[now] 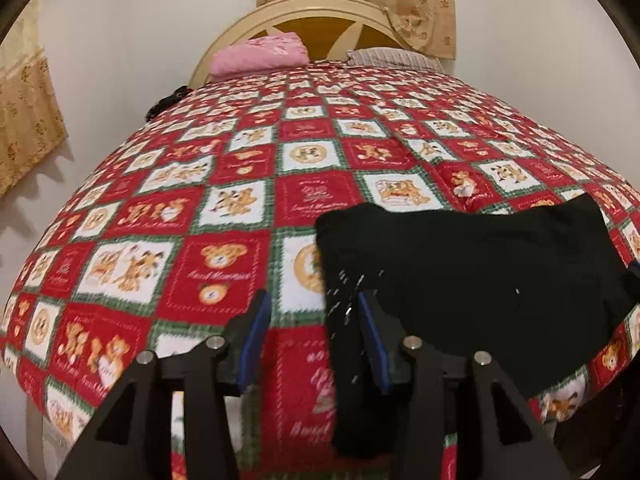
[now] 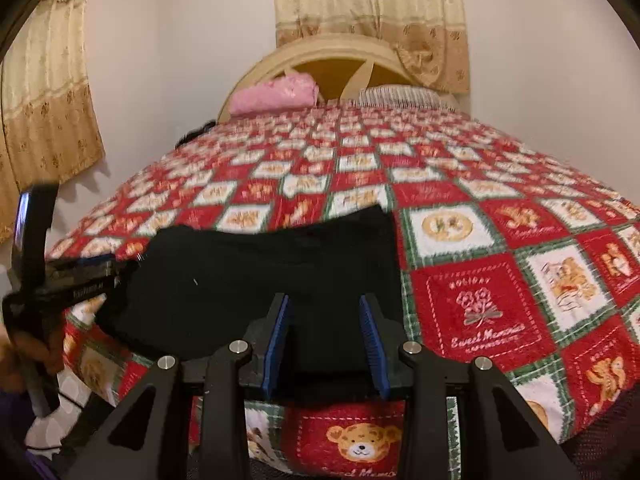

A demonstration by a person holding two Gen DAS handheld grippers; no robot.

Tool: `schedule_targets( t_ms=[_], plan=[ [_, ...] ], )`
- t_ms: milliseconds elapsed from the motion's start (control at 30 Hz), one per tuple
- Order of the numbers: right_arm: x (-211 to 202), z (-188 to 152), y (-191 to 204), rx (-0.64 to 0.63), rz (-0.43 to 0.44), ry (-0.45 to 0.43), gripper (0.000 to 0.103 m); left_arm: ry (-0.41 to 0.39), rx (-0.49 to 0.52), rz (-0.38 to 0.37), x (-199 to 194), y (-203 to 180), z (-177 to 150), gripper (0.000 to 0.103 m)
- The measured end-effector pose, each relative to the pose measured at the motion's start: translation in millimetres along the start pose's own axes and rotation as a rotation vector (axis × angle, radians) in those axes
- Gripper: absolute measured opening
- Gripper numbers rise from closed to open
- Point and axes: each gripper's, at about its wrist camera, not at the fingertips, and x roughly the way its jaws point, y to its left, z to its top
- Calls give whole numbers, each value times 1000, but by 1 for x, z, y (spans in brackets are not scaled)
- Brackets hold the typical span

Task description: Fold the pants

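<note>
Pants, black and already doubled into a compact rectangle, lie near the foot edge of a bed covered in a red-and-white teddy-bear quilt. Seen from the left wrist, the left claw hangs over that edge with its blue-padded fingers spread; quilt shows between them and only the bundle's left edge passes by the right-hand finger, so nothing is gripped. A pink folded cloth and a striped pillow rest at the head of the bed, well apart from the work.

From the right wrist, the right claw is likewise released, its fingers parted above the near part of the black bundle, with no pinch of fabric evident. The other handheld tool and a person's hand appear at the bed's left edge.

By the look of it, the folding is largely done: the pants sit flat and squared. What remains, if anything, is a final halving or a smoothing of the edges.
</note>
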Motion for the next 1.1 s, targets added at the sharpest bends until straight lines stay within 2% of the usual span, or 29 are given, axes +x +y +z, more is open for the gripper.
schedule_targets(
  t_ms=[167, 333, 433, 533, 667, 767, 900, 967, 1033, 1100],
  plan=[
    [-17, 7, 7, 51, 45, -55, 39, -43, -2, 59, -19, 0, -5, 63],
    [-16, 6, 12, 138, 76, -33, 50, -51, -9, -21, -32, -15, -9, 74],
    [-12, -1, 11, 190, 109, -22, 50, -38, 14, -33, -35, -26, -14, 76],
    [-7, -6, 14, 194, 76, 3, 50, -18, 38, -2, -35, -35, -18, 76],
    [-9, -7, 12, 204, 50, -11, 50, 14, 28, -16, -36, -41, -21, 77],
    [-12, -4, 12, 189, 43, -28, 51, -9, 46, 4, -40, -45, -23, 90],
    [-14, -2, 6, 134, -36, -83, 51, -46, 42, 17, -42, -41, -18, 94],
    [-9, -1, -7, 135, -39, -121, 65, -46, 19, 13, -35, -36, -13, 97],
    [8, 1, -19, 130, -58, -80, 67, -34, -9, -9, -26, -33, -9, 97],
    [27, 0, -27, 136, -57, -14, 67, 22, -44, -104, -9, -31, -3, 97]
  ],
)
